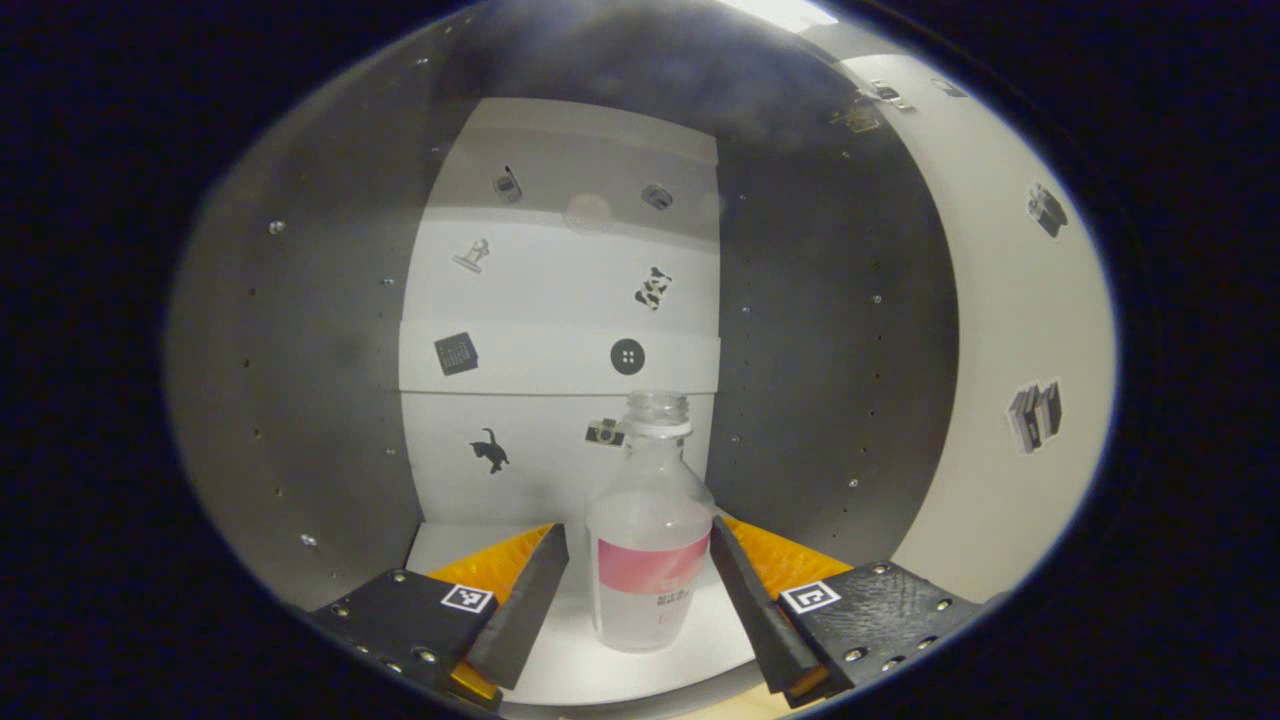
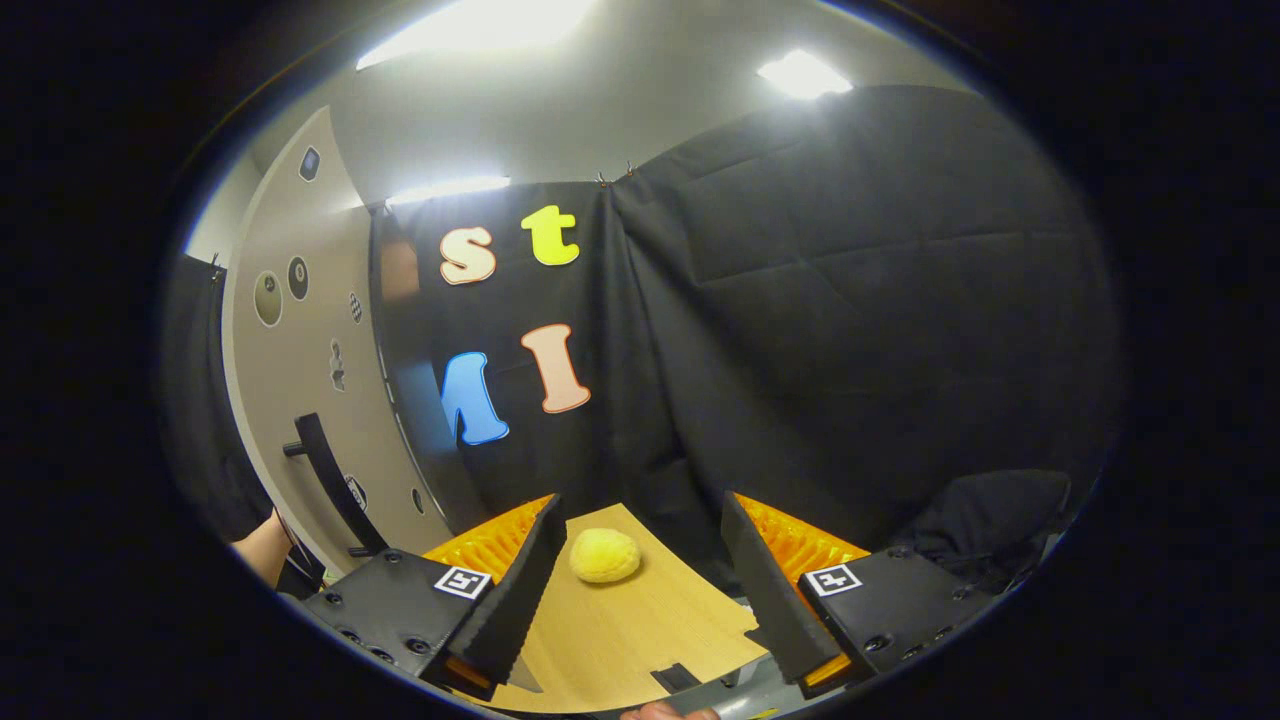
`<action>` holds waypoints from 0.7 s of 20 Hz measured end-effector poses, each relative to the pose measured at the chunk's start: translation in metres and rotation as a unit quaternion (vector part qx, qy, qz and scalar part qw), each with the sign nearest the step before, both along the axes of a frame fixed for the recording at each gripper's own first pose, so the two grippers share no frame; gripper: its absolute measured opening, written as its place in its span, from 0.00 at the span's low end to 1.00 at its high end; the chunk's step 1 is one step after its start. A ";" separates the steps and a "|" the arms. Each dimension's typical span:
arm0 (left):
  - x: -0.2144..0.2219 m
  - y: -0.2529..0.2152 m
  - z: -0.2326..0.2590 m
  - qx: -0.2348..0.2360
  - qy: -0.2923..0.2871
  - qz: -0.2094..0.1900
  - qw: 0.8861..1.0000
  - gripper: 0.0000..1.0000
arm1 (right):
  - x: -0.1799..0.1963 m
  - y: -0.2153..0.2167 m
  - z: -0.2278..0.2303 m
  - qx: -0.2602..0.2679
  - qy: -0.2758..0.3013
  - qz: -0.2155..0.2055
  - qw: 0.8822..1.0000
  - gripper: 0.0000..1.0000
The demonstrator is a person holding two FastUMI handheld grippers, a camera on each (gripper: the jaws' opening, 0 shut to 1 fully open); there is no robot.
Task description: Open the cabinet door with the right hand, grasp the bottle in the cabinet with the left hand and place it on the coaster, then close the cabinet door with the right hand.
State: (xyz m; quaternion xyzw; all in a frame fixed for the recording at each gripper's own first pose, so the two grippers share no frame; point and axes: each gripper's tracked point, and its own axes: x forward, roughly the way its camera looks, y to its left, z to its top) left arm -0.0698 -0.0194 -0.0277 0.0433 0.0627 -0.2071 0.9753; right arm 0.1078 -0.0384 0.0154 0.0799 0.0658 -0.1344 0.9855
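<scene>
Reaching into the opened cabinet (image 1: 300, 330), the left gripper (image 1: 640, 590) has its spread fingers flanking the upright bottle (image 1: 648, 540) near the shelf's front edge and should clench squarely around its label, while the right gripper (image 2: 640, 590) waits released.

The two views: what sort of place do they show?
Probably a staged recording booth, not a real home: black cloth wall, a sticker-covered cabinet holding one bottle, and a wooden table.
</scene>
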 end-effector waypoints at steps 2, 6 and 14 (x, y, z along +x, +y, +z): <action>-0.003 -0.002 0.002 -0.003 -0.001 -0.007 1.000 0.88 | 0.003 0.001 -0.006 0.000 0.007 -0.003 1.000 0.98; -0.003 -0.009 0.001 0.011 0.001 -0.004 1.000 0.74 | 0.012 0.008 -0.013 -0.003 0.018 0.010 1.000 0.98; -0.099 0.049 0.037 0.005 -0.033 0.013 0.999 0.72 | 0.053 0.016 -0.015 0.000 0.012 0.096 0.995 0.98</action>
